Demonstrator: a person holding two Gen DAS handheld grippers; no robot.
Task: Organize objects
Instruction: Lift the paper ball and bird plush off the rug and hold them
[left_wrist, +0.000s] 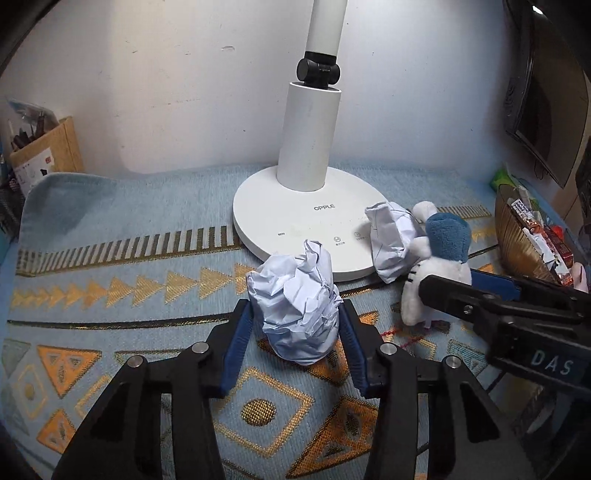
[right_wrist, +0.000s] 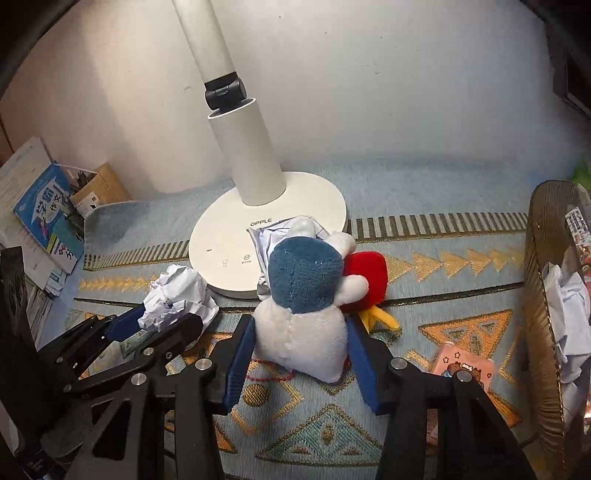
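Observation:
My left gripper (left_wrist: 295, 314) is shut on a crumpled white paper ball (left_wrist: 295, 302) that rests on the patterned blue mat (left_wrist: 110, 258); the ball also shows in the right wrist view (right_wrist: 177, 295). My right gripper (right_wrist: 301, 332) is shut on a white plush toy with a blue cap (right_wrist: 303, 306), which holds a red piece (right_wrist: 365, 277). The plush also shows in the left wrist view (left_wrist: 439, 266). A second crumpled paper (left_wrist: 391, 236) lies on the lamp base beside the plush.
A white OPPLE desk lamp (left_wrist: 306, 221) stands at the mat's middle back. A gold basket (right_wrist: 543, 314) with papers and packets stands at the right. A pink card (right_wrist: 461, 365) lies near it. Books (right_wrist: 40, 214) and a cardboard box (left_wrist: 44, 155) stand at the left.

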